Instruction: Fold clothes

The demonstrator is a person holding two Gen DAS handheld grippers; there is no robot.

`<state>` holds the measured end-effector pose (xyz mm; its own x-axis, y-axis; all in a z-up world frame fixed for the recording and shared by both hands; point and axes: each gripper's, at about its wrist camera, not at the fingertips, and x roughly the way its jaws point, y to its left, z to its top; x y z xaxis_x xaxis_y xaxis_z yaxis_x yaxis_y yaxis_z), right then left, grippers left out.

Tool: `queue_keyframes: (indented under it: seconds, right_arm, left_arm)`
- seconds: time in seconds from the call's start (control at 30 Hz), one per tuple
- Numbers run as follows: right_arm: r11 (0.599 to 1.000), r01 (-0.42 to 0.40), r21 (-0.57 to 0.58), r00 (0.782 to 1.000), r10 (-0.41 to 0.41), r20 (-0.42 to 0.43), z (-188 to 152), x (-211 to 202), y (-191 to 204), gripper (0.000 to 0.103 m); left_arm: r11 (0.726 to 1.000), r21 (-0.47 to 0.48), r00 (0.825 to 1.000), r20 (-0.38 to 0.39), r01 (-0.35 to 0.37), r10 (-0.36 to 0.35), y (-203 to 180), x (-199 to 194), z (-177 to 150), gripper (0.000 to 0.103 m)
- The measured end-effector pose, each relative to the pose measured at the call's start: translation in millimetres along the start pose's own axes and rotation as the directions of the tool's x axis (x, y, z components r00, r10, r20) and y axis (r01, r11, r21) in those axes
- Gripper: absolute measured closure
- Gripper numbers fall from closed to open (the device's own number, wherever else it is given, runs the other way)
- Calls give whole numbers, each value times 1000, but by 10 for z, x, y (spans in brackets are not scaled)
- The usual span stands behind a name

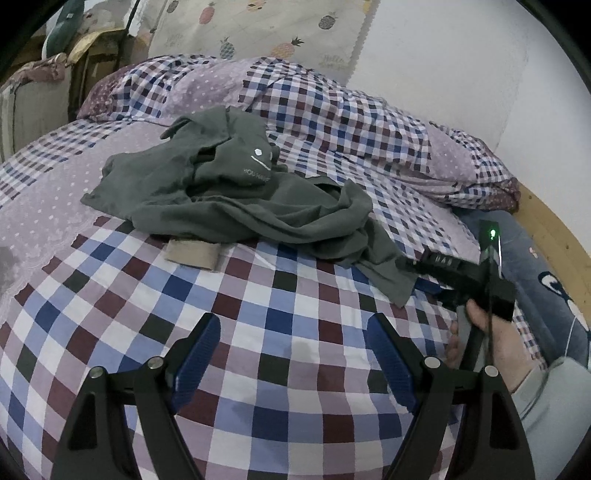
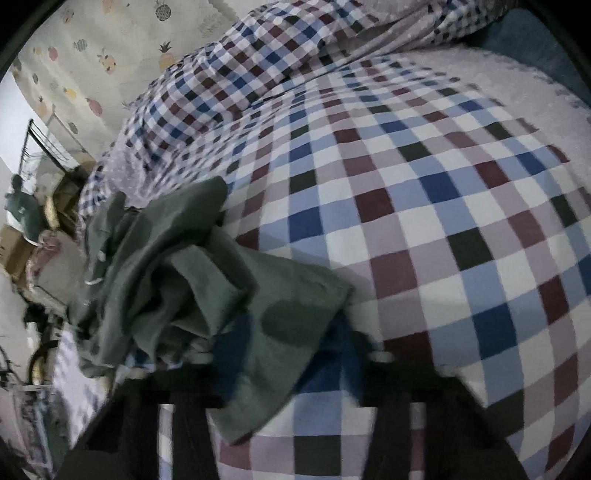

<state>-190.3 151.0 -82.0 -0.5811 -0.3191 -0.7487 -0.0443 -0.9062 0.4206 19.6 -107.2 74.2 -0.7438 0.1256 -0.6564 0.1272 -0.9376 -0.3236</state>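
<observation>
A crumpled grey-green garment (image 1: 236, 192) lies heaped on the checked bed (image 1: 280, 332), one corner pinched in the right gripper (image 2: 280, 354), while the left gripper (image 1: 293, 350) fingers hang apart, empty.

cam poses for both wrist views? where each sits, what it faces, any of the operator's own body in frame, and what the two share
Left wrist: sits behind the open left gripper, above the checked bedspread, facing the crumpled grey garment and pillows; the person's right hand holding the right gripper shows.
Right wrist: low over the bed, tilted, blurred; the garment drapes over the right gripper; no hand visible.
Shared: garment, bedspread, pineapple-print cloth.
</observation>
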Motion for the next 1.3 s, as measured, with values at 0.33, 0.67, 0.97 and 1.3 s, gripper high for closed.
queue_keyframes:
  seconds: [0.33, 0.67, 0.97, 1.3]
  right_arm:
    - [999, 21, -38, 988, -15, 152, 37, -469, 0, 102]
    - [984, 150, 94, 934, -172, 314, 372, -1496, -735, 103]
    - [933, 291, 213, 832, -357, 425, 483, -2717, -1667, 103]
    - [780, 504, 371, 617, -625, 477, 854, -3594, -2156, 103]
  left_arm:
    - [1000, -13, 1000, 5, 10, -10, 16, -1, 11, 17]
    - [998, -61, 999, 33, 29, -27, 114, -55, 67, 19]
    - [997, -61, 996, 68, 57, -53, 93, -127, 77, 19]
    - [995, -39, 992, 89, 94, -90, 49, -178, 73, 19]
